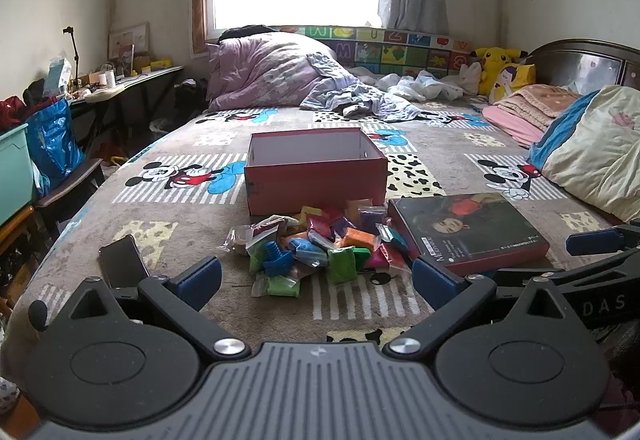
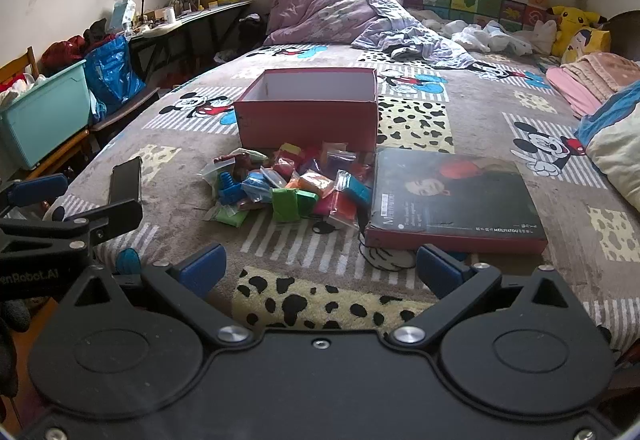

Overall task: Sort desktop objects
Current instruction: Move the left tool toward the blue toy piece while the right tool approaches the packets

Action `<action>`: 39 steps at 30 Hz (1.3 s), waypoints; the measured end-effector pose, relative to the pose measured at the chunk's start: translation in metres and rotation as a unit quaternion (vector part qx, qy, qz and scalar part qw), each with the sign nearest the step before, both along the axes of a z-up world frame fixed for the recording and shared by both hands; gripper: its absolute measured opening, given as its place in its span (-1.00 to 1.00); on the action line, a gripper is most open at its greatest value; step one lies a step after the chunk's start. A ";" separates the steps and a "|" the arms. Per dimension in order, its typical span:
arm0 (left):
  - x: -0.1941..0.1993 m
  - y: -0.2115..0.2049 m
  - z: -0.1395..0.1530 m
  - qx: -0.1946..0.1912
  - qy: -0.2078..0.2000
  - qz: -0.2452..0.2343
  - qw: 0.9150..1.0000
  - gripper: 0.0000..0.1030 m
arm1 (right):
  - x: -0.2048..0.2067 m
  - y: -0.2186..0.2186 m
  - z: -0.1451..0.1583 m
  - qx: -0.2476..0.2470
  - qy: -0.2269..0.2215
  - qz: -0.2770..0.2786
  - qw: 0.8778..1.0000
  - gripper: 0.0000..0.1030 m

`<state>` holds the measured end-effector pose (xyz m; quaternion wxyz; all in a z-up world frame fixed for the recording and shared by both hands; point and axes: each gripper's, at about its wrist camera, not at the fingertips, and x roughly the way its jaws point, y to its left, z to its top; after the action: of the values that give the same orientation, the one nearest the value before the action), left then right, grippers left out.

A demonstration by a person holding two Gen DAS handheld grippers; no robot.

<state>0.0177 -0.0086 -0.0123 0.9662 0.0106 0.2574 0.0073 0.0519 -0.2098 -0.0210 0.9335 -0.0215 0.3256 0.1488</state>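
An open red box (image 1: 316,170) (image 2: 308,108) stands empty on the bed. In front of it lies a heap of small coloured clay packets (image 1: 320,244) (image 2: 292,188) with a blue plastic screw toy (image 1: 276,260) (image 2: 229,188) at its left. A dark flat lid with a red edge (image 1: 468,232) (image 2: 452,196) lies to the right of the heap. A dark phone (image 1: 122,260) (image 2: 126,180) rests to the left. My left gripper (image 1: 316,280) is open, short of the heap. My right gripper (image 2: 320,272) is open, low over the blanket near the lid's front edge.
The cartoon-print blanket (image 1: 200,176) covers the bed. Pillows and folded covers (image 1: 592,144) lie at the right, a purple duvet (image 1: 264,68) at the back. A teal bin (image 2: 44,112), a blue bag (image 2: 112,72) and a cluttered desk (image 2: 192,16) stand off the left edge.
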 end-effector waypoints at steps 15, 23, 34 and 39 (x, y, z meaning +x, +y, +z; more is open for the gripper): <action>0.008 0.001 -0.005 0.008 0.004 0.004 1.000 0.98 | 0.006 0.003 -0.002 -0.004 0.006 0.006 1.000 0.99; 0.017 0.004 -0.009 0.008 0.005 0.001 1.000 0.98 | 0.015 0.004 -0.009 -0.007 0.017 0.007 1.000 0.99; 0.044 0.015 -0.025 -0.004 0.023 0.015 1.000 0.98 | 0.038 0.004 -0.022 -0.010 0.039 0.006 0.999 0.99; 0.058 0.019 -0.035 -0.005 0.031 0.016 0.999 0.98 | 0.051 0.006 -0.031 -0.015 0.050 0.008 0.999 0.99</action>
<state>0.0753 0.0104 -0.0473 0.9576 0.0014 0.2873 0.0214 0.1026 -0.2038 -0.0525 0.9145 -0.0309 0.3738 0.1518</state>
